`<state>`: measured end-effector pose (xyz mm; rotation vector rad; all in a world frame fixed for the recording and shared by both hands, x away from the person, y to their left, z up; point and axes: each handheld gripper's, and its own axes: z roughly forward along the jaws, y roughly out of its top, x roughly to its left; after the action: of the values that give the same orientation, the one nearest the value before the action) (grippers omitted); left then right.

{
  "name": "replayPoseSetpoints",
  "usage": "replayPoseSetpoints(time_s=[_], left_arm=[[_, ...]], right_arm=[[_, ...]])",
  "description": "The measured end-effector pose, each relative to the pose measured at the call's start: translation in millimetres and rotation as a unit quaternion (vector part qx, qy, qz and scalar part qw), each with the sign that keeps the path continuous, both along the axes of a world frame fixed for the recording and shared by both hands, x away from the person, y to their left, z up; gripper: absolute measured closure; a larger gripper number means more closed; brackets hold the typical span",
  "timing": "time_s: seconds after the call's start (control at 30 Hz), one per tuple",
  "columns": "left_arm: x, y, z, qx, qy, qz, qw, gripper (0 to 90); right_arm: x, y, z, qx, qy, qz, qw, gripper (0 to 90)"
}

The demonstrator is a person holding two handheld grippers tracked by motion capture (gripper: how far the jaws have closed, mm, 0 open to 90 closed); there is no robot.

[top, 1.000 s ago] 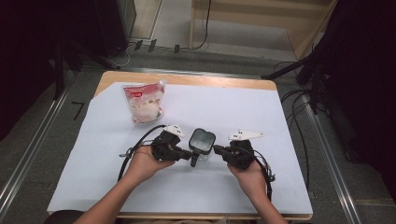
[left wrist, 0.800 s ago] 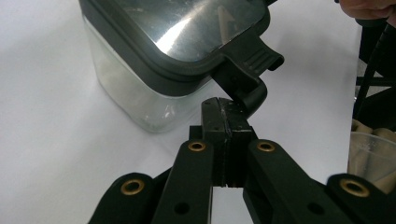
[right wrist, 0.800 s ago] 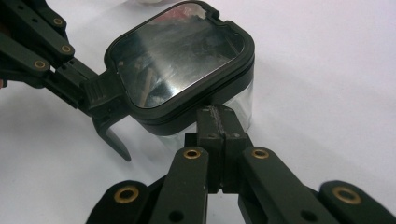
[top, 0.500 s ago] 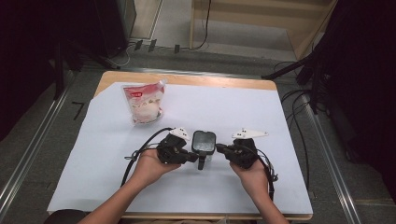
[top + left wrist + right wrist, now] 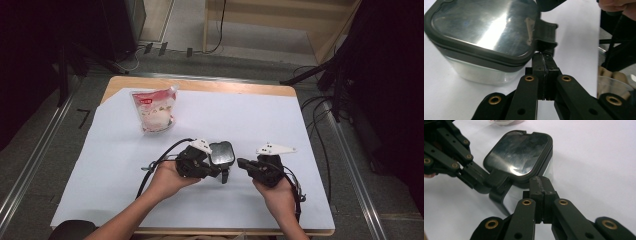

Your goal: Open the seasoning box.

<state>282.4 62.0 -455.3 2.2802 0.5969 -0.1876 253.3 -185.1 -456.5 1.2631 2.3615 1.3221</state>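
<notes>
A small clear container (image 5: 221,152) with a dark-rimmed shiny lid (image 5: 517,152) stands on the white sheet (image 5: 250,115), between both grippers. Its black latch tab (image 5: 546,31) hangs open at the near side. My left gripper (image 5: 219,173) is shut, and its tips (image 5: 545,58) press up against that latch (image 5: 499,187) with nothing between the jaws. My right gripper (image 5: 241,162) is shut too, and its closed tips (image 5: 540,181) rest against the container's near edge. In the right gripper view the left gripper (image 5: 482,182) reaches in from the left to the latch.
A clear pouch (image 5: 152,110) with a red label and white contents lies at the back left of the sheet. The wooden table edge (image 5: 200,85) shows beyond it. Cables (image 5: 160,160) trail from the grippers. Metal rails and dark stands flank the table.
The left hand has edged right, bringing its gripper up to the container's latch. The container has shifted slightly right. The right gripper has hardly moved.
</notes>
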Motion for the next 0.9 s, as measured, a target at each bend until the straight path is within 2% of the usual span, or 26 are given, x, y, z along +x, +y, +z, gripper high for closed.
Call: replayPoseSetpoints(time_s=[0.07,0.13,0.23,0.27,0.47,0.57,0.7,0.77,0.9], left_arm=[[-2.0,3.5,5.2,0.009,-0.007,-0.013,0.9999,90.0],[-2.6,5.4,6.5,0.008,-0.008,-0.012,0.9999,90.0],[-1.8,14.0,12.6,0.013,-0.007,-0.004,0.9999,88.5],[0.3,21.0,15.8,0.005,-0.01,0.004,0.9999,86.6],[7.2,37.6,22.9,-0.003,-0.007,0.029,0.9995,79.6],[11.3,43.4,23.6,0.004,-0.001,0.035,0.9994,71.0],[16.0,47.6,21.8,-0.005,0.012,0.037,0.9992,63.4],[16.6,48.9,21.1,-0.005,0.007,0.042,0.9991,54.2],[18.9,51.6,19.7,-0.001,0.0,0.051,0.9987,47.2]], right_arm=[[-5.7,-0.8,1.7,0.004,-0.002,0.004,1.0,90.0],[-7.9,-0.1,2.3,0.003,-0.001,0.008,1.0,90.0],[-13.9,3.4,2.9,0.003,0.001,0.017,0.9999,90.0],[-16.7,6.6,2.5,0.004,0.002,0.022,0.9997,90.0],[-23.9,15.5,-0.6,0.005,0.012,0.038,0.9992,90.0],[-28.1,23.7,-2.3,-0.001,0.014,0.053,0.9985,90.0],[-28.7,29.1,-4.7,-0.003,0.015,0.062,0.998,90.0],[-29.3,34.4,-6.9,-0.006,0.017,0.073,0.9972,90.0],[-30.4,40.9,-9.6,-0.01,0.019,0.082,0.9964,90.0]])
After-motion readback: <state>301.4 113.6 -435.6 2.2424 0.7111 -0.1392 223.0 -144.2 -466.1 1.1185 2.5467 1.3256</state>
